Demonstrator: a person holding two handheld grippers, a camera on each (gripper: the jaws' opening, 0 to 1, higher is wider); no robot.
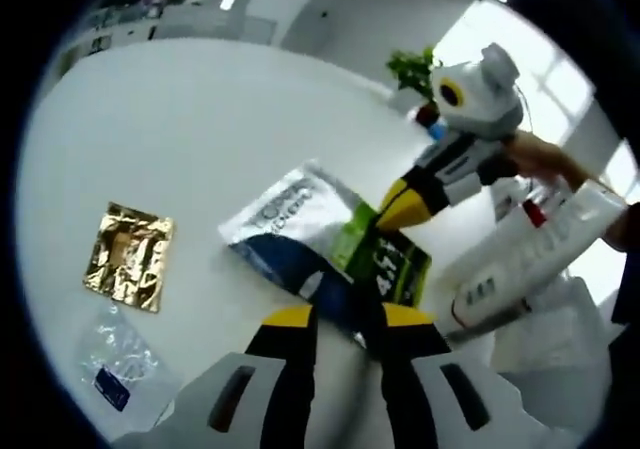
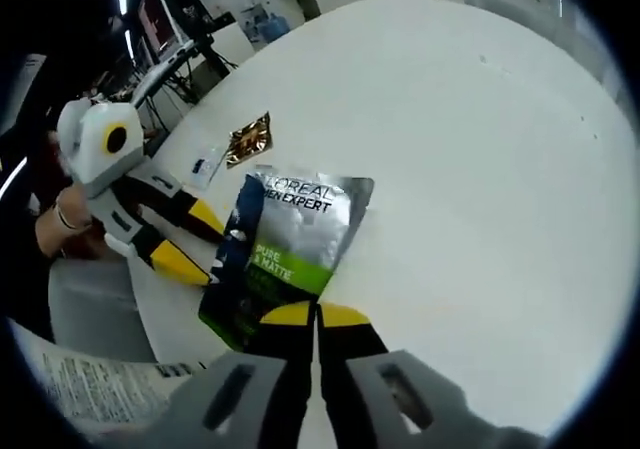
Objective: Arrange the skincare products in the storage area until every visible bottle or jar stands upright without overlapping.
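The L'Oréal sachet lies flat, long axis running away from the right gripper, whose pressed-together fingers pinch its near edge.

silver, blue and green pouch; gold foil packet.

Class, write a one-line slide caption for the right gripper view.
Right claw shut on the L'Oreal sachet lying on the white table, left claw open beside it.
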